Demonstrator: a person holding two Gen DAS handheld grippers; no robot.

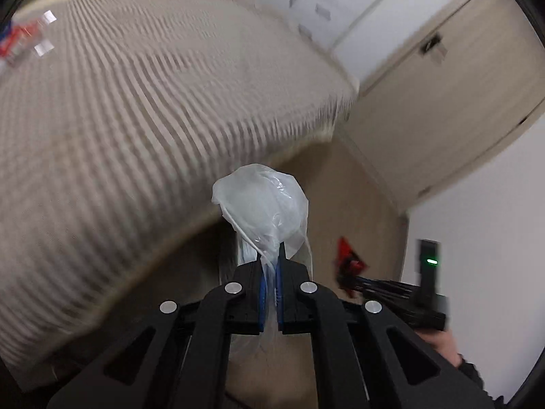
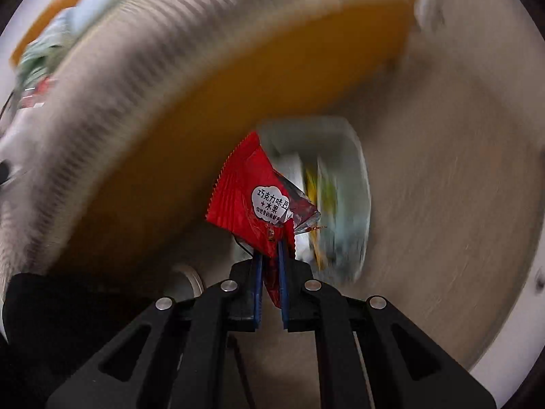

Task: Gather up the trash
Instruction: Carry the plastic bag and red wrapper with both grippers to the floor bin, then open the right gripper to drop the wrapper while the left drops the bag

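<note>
My left gripper [image 1: 270,255] is shut on a clear plastic bag [image 1: 262,201] with a thin white stick in it; the bag bulges above the blue pads in the air beside the striped table edge. My right gripper [image 2: 270,252] is shut on a red snack wrapper [image 2: 250,197] with white print. That wrapper [image 1: 347,255] and the right gripper [image 1: 344,277] also show low at the right of the left wrist view. A blurred white bin [image 2: 340,197] with yellow and green litter inside lies just beyond the red wrapper.
A table with a beige striped cloth [image 1: 136,119] fills the left. More red and white wrappers [image 1: 24,39] lie on its far left part. Wooden floor [image 1: 340,204], a pale door [image 1: 460,102] and a white wall [image 1: 477,272] lie to the right. Both views are motion-blurred.
</note>
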